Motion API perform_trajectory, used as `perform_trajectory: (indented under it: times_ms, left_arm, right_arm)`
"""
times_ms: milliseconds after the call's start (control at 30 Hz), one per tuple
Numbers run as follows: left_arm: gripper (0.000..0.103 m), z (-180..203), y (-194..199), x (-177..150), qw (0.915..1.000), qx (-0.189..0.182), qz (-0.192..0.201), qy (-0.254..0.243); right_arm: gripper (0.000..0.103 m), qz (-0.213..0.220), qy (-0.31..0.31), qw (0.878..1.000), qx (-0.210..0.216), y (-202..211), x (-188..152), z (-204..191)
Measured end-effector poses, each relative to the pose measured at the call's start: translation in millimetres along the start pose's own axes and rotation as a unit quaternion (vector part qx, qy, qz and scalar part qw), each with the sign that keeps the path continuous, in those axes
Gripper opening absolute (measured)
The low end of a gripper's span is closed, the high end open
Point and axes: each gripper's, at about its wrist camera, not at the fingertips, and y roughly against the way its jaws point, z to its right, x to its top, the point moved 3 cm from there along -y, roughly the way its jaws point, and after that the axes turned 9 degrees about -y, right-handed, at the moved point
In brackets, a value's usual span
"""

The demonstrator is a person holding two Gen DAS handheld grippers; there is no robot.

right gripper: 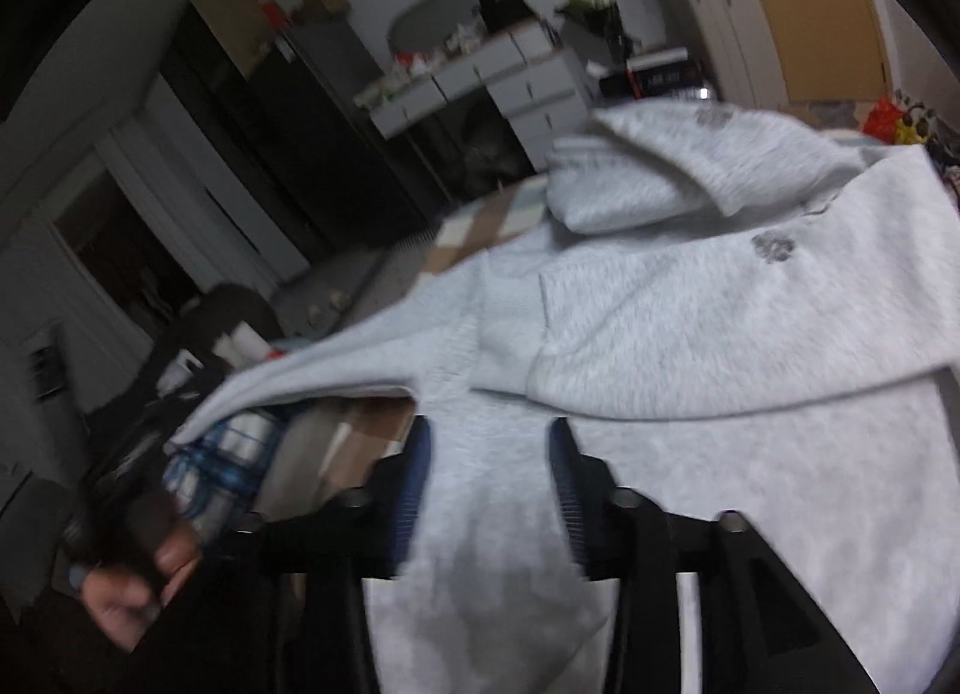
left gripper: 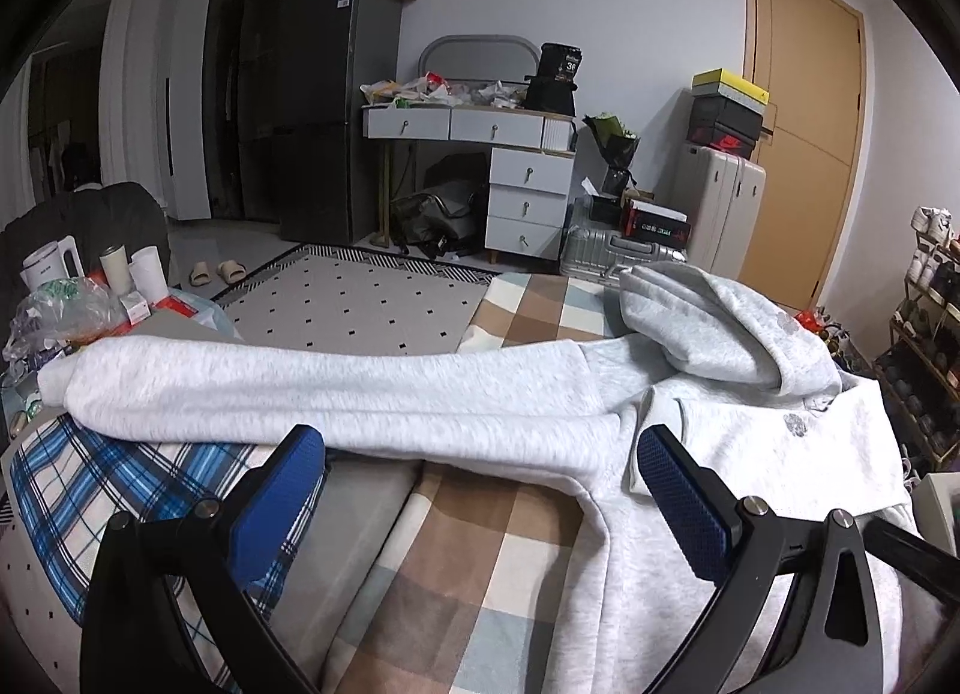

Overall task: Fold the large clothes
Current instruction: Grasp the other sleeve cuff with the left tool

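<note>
At nine o'clock in the left wrist view a cluttered side table (left gripper: 90,298) holds a white kettle (left gripper: 51,262), cups and a crumpled plastic bag. From there the long sleeve (left gripper: 312,388) of a light grey hoodie (left gripper: 774,448) stretches across to three o'clock, where the body lies flat on the bed with the hood (left gripper: 708,328) bunched at two o'clock and the other sleeve folded over the chest. The left gripper (left gripper: 480,466) hovers at six o'clock, jaws wide, nothing between its blue pads (left gripper: 276,502). A blue plaid cloth (left gripper: 120,490) lies at eight o'clock beside a checked bedspread (left gripper: 480,562).

At twelve o'clock stand a dark fridge (left gripper: 336,112) and a white dresser (left gripper: 516,172) heaped with clutter; suitcases, shoeboxes and a tan door (left gripper: 804,112) sit at two o'clock, a shoe rack at three.

The right wrist view is blurred. A hand (right gripper: 132,586) shows at eight o'clock. The right gripper (right gripper: 489,454) stands part open over the hoodie's body, pads apart from the cloth.
</note>
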Motion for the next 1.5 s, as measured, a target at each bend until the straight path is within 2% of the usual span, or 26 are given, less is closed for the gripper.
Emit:
perform_trajectory:
  times_ms: [33,67,133,233,300,400,500,567,667,767,833,933,1000,1033,1133,1200,1300,1367,1400,1500]
  left_arm:
    - [0.102,-1,0,-1,1.0,0.005,-0.002,0.001]
    - [0.102,-4,0,-3,1.0,0.009,-0.004,0.002]
    - [0.102,-10,2,-3,0.9996,0.027,-0.003,0.01]
    - [0.102,-22,13,2,0.9986,0.052,0.007,0.01]
    - [0.102,-32,20,7,0.9984,0.055,0.007,0.008]
    - [0.102,-61,27,14,0.9991,0.035,-0.017,0.015]
    - [0.102,-100,27,19,0.9971,0.018,-0.047,0.057]
    - [0.102,-138,28,20,0.9934,0.017,-0.059,0.097]
    - [0.102,-176,30,18,0.9893,0.029,-0.069,0.125]
    - [0.102,-209,21,10,0.9819,0.018,-0.092,0.164]
    - [0.102,-225,5,-2,0.9721,0.005,-0.131,0.195]
    - [0.102,-235,-15,-22,0.9558,-0.032,-0.162,0.243]
    - [0.102,-236,-18,-28,0.9499,-0.045,-0.156,0.267]
    - [0.102,-234,-22,-30,0.949,-0.058,-0.149,0.272]
    - [0.102,-233,-31,-25,0.9519,-0.065,-0.135,0.267]
    - [0.102,-234,-41,-24,0.9494,-0.072,-0.137,0.273]
    - [0.101,-236,-57,-28,0.9483,-0.049,-0.143,0.279]
    - [0.079,-243,-63,-34,0.9436,-0.054,-0.144,0.293]
    - [0.074,-246,-66,-36,0.942,-0.051,-0.146,0.298]
    - [0.041,-252,-65,-35,0.9413,-0.038,-0.144,0.303]
  right_arm:
    - [0.074,0.026,0.005,1.0,0.001,15,-11,1]
    - [0.076,0.046,0.012,0.999,-0.004,35,-13,-1]
    - [0.09,0.109,0.031,0.993,-0.019,71,-27,7]
    - [0.091,0.14,0.018,0.988,-0.06,88,-25,22]
    - [0.091,0.151,0.008,0.988,-0.044,97,-16,26]
    - [0.091,0.171,-0.042,0.984,-0.026,115,-10,37]
    - [0.091,0.17,-0.071,0.983,0.018,122,-9,41]
    - [0.091,0.169,-0.065,0.983,0.021,143,-8,41]
    - [0.091,0.171,-0.055,0.983,0.028,152,-5,36]
    - [0.091,0.166,-0.057,0.983,0.045,155,-5,33]
    - [0.091,0.159,-0.057,0.984,0.053,154,-6,31]
    - [0.091,0.154,-0.05,0.985,0.052,154,-8,27]
    - [0.091,0.154,-0.047,0.986,0.049,154,-9,27]
    - [0.091,0.154,-0.049,0.986,0.048,154,-9,28]
    - [0.091,0.145,-0.054,0.987,0.047,153,-9,30]
    - [0.091,0.137,-0.057,0.988,0.042,150,-9,31]
    - [0.091,0.131,-0.062,0.989,0.041,148,-10,33]
    - [0.091,0.133,-0.061,0.988,0.04,150,-10,31]
    - [0.091,0.134,-0.06,0.988,0.039,151,-10,31]
    - [0.091,0.138,-0.055,0.988,0.035,153,-12,29]
